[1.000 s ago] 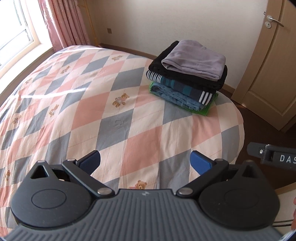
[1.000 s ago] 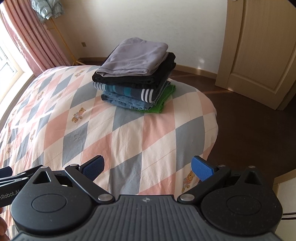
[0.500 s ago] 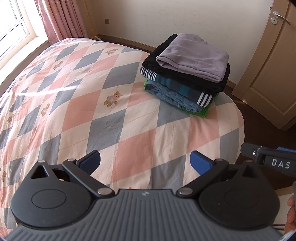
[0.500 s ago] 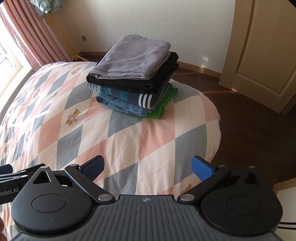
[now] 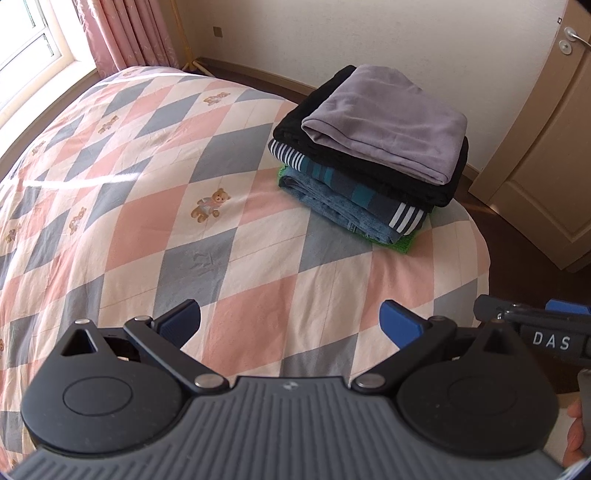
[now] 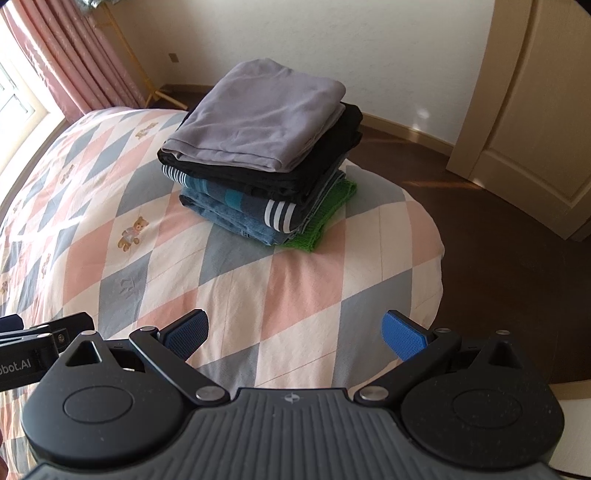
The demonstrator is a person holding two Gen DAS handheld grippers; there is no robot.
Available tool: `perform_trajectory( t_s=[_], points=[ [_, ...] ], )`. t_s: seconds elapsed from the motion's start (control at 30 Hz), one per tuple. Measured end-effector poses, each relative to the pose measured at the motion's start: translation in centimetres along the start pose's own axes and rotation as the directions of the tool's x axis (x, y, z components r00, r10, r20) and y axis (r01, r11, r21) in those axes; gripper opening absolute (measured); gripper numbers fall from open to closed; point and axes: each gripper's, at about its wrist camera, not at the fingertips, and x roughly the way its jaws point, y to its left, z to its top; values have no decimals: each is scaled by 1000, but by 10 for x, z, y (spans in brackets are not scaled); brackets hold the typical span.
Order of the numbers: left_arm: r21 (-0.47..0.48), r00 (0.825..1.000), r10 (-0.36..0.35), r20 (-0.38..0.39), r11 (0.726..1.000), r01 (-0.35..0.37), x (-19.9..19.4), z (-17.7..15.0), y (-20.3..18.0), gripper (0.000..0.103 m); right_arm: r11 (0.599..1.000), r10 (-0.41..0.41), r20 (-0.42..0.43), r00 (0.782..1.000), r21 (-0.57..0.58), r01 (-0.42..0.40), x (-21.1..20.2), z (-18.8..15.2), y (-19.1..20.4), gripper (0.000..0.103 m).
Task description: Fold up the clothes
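Note:
A stack of folded clothes (image 5: 369, 162) (image 6: 262, 155) rests near the bed's far right corner, with a grey garment (image 5: 388, 118) (image 6: 258, 114) on top, then black, striped, denim and green layers. My left gripper (image 5: 291, 325) hovers open over the bedspread, short of the stack, with nothing between its blue fingers (image 5: 400, 326). The right gripper (image 6: 295, 332) is open and empty as well, facing the stack from nearer the bed's edge. Each gripper shows at the rim of the other's view.
The bed (image 5: 147, 184) wears a pink, grey and white diamond quilt with small bears. A dark wooden floor (image 6: 517, 240), a door (image 5: 546, 129) and a cream wall lie beyond the stack. Pink curtains (image 5: 125, 33) and a window are at the far left.
Both grippers have moved forward toward the stack, which now looks larger and closer in both views. Their jaws have stayed open and empty.

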Motion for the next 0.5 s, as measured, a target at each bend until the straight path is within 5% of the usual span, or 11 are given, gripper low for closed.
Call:
perform_trajectory(
  t_s=[0.5],
  points=[
    [-18,999,-15,-46,1000,14,34,24,-23,102,1000,-2,-55,999,-16,1,29,21,-19,103]
  ],
)
